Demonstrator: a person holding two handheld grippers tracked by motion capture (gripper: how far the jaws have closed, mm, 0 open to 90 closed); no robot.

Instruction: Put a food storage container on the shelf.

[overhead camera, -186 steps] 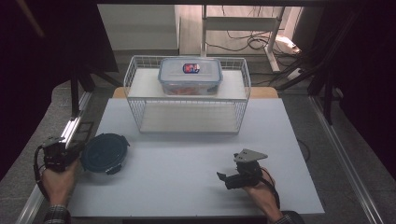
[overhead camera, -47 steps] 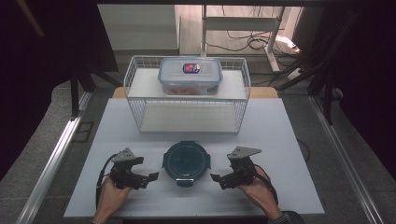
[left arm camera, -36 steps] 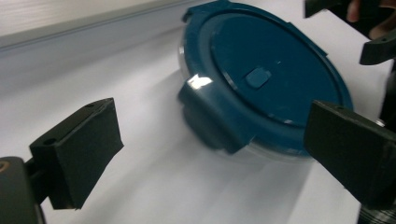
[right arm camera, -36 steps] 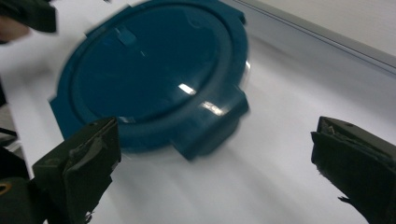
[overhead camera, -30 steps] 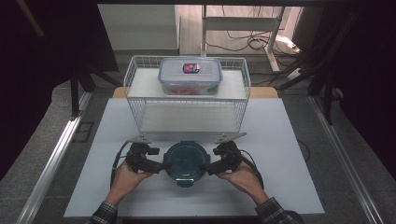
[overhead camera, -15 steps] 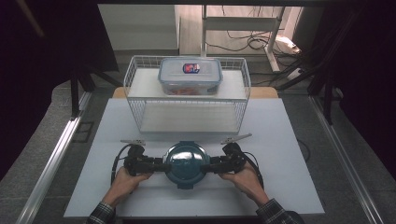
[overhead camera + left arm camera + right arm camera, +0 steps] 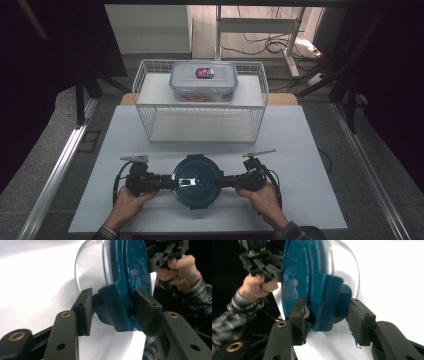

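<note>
Both grippers, left (image 7: 167,183) and right (image 7: 226,180), have closed in on the round blue-lidded container (image 7: 196,181) at 9 and 3 o'clock. Jaws have just been narrowing around its side latch tabs; the left looks pressed on, the right has one pad short of contact. Judged step: unlatching or lifting off the desk (image 7: 310,150).

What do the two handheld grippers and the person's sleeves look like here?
Both the left gripper and right gripper are black, with jointed arms on brass-coloured pivots, flat block-shaped fingers, grey three-cornered top plates and looping black cables. The sleeves are dark plaid.
</note>
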